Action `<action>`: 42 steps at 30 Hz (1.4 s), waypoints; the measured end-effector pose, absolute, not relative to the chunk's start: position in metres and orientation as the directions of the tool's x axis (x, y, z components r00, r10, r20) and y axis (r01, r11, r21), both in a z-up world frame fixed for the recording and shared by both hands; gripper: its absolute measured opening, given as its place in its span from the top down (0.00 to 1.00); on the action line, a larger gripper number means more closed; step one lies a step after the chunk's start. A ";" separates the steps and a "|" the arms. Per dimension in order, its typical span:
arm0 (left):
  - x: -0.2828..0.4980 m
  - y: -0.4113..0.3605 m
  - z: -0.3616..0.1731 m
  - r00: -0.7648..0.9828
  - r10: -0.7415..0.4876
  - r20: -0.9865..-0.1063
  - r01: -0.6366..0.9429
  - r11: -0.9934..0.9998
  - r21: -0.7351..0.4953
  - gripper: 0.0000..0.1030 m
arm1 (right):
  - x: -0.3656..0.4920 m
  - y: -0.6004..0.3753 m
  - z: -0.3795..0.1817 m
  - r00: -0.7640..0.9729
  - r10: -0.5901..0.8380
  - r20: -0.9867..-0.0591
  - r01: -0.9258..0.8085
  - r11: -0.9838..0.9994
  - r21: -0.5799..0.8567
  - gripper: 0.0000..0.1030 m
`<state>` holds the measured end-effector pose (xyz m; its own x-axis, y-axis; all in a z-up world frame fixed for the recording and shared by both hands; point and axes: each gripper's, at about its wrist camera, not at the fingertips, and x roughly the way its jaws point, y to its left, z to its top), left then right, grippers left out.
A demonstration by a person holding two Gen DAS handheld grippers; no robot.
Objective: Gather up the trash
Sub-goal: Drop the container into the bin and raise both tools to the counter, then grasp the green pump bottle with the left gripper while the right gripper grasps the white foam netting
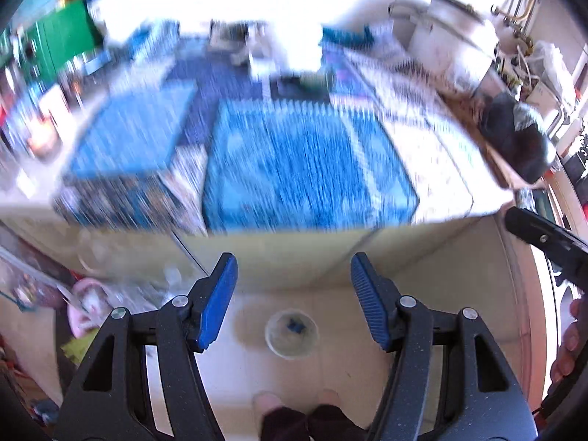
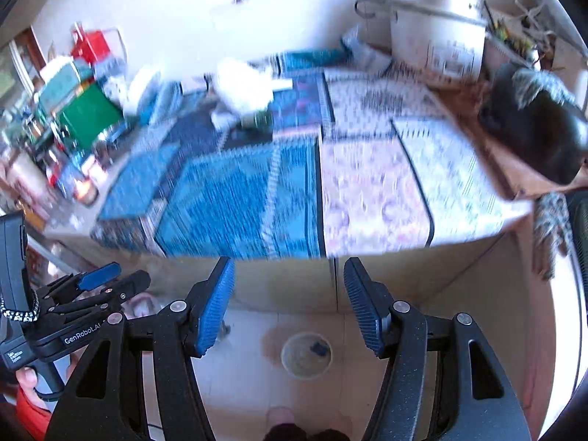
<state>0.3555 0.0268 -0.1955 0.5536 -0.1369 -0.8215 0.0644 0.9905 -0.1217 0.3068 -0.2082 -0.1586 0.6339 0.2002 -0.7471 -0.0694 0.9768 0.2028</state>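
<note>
A small round bin stands on the pale floor below the table, with a dark blue scrap inside. My left gripper hangs high above it, open, with nothing between its blue pads. My right gripper is beside it at about the same height, also open and empty. The left gripper shows at the left edge of the right wrist view. On the table, a white crumpled thing lies at the back among blurred blue mats.
The table's tan front panel runs just beyond both grippers. A white pot and a black bag sit at the right, a green box and clutter at the left. The person's feet stand near the bin.
</note>
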 end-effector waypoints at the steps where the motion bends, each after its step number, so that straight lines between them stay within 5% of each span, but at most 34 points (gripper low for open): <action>1: 0.358 0.030 -0.186 0.573 -0.128 -0.809 0.066 0.992 -0.110 0.39 | 0.308 -0.206 -0.148 0.652 0.191 -0.734 -0.065 0.978 0.197 0.43; 15: 0.452 0.046 -0.124 0.609 -0.088 -0.788 -0.008 0.993 -0.117 0.39 | 0.385 -0.214 -0.088 0.703 0.200 -0.682 -0.120 0.979 0.163 0.42; 34: 0.659 -0.011 -0.210 0.426 -0.116 -0.897 -0.353 0.892 -0.283 0.39 | 0.594 -0.288 -0.103 0.567 0.336 -0.752 -0.311 0.933 0.182 0.42; 42: 0.689 -0.013 -0.252 0.339 -0.089 -0.937 -0.414 0.880 -0.233 0.57 | 0.623 -0.262 -0.117 0.485 0.401 -0.777 -0.394 0.894 0.215 0.42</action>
<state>0.6887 -0.0128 -0.2517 0.3389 -0.0890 -0.9366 -0.4137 0.8800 -0.2333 0.6232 -0.2617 -0.1165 0.4853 0.4006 -0.7772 -0.3935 0.8938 0.2150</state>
